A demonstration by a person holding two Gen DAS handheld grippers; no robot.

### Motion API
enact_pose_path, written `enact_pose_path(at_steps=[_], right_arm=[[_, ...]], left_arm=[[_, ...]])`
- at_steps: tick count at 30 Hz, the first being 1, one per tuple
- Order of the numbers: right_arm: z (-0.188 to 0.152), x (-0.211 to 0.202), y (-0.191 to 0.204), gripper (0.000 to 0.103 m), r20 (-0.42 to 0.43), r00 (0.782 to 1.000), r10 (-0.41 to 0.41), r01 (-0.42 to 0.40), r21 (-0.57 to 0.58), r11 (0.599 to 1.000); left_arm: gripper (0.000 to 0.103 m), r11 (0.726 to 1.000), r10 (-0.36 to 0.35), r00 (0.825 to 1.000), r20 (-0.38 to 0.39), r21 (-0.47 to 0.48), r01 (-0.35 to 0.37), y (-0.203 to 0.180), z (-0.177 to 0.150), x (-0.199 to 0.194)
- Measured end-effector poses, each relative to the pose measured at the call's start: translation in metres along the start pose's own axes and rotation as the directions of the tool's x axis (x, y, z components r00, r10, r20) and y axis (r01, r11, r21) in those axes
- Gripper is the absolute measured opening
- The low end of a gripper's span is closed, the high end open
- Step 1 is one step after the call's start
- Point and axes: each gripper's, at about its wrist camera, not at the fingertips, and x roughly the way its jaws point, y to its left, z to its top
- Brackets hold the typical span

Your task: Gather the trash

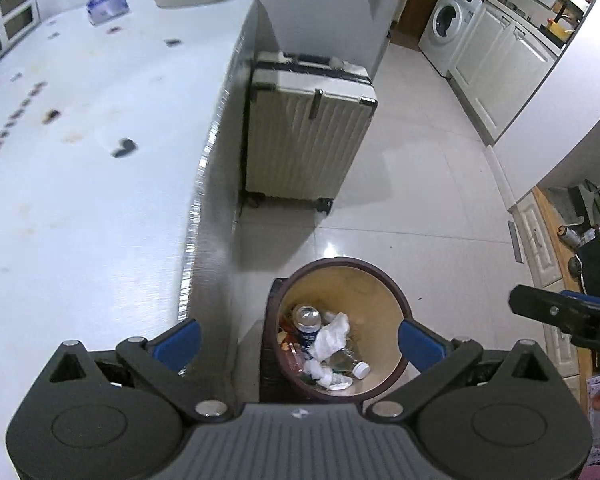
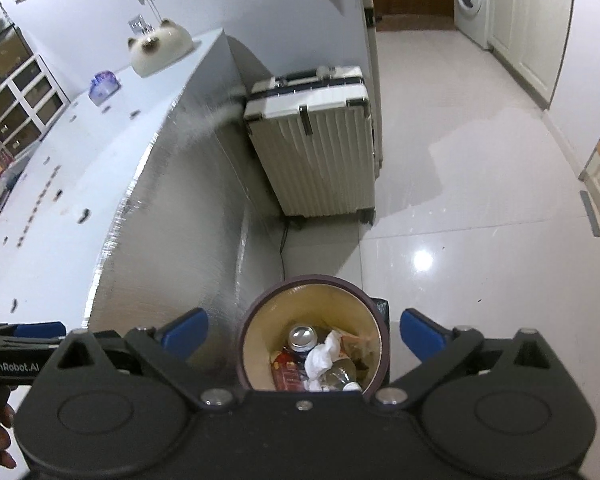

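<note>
Both grippers hang above the trash bin (image 2: 314, 336), and the bin serves as the fixed mark for everything else. The right gripper (image 2: 304, 332) has its blue-padded fingers spread as wide as they go, nothing between them, with the bin's mouth directly below and between the pads. The left gripper (image 1: 300, 340) is likewise wide open and empty, sitting a little to the table side of the bin. Inside the bin lie a can (image 2: 301, 338), crumpled white tissue (image 2: 322, 354), a clear plastic bottle (image 1: 350, 362) lying on its side and a red wrapper (image 2: 286, 372) (the load so far, it seems). What is left to collect lies beyond the bin and up on the white table (image 1: 80, 200): small dark scraps, the closest a dark piece (image 1: 124, 148). That table flanks the bin on the left gripper's side, so the left hand looks better placed to reach next. Farther off, past the bin, stands a ribbed suitcase (image 1: 304, 140).
</note>
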Motion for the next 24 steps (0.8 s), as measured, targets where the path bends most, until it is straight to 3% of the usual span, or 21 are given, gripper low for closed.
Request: enact_pose_path(at_steps=[11, 24], right_arm=[[-0.021, -0.086, 0.032, 0.103, 0.111, 0.993, -0.03, 0.031, -0.003, 1.0], [-0.064, -0.167, 0.065, 0.103, 0.194, 0.98, -0.042, 0.047, -0.019, 0.999]], left_arm=[[0.103, 1.0, -0.007, 0.996, 0.09, 0.017, 0.005, 0.011, -0.017, -0.088], [0.103, 0.999, -0.005, 0.982, 0.186, 0.033, -0.001, 0.029, -0.061, -0.171]])
